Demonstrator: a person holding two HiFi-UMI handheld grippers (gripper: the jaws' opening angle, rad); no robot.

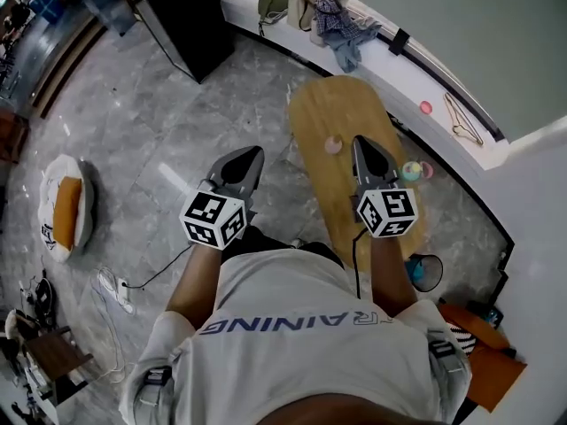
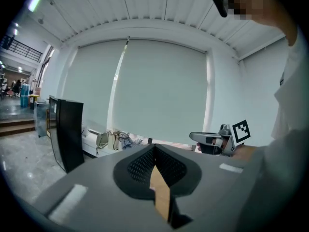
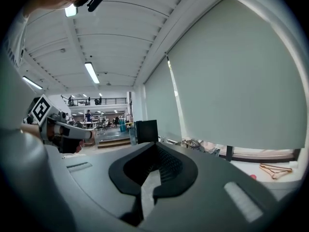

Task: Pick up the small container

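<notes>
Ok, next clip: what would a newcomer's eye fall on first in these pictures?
The two marker cubes catch the eye first, one on each tool held out in front of the person. The left hand-held gripper is over the grey floor and the right hand-held gripper over an oval wooden table, both shut and empty. Next comes a small pink container on that table, just left of the right one's tip in the head view.
</notes>
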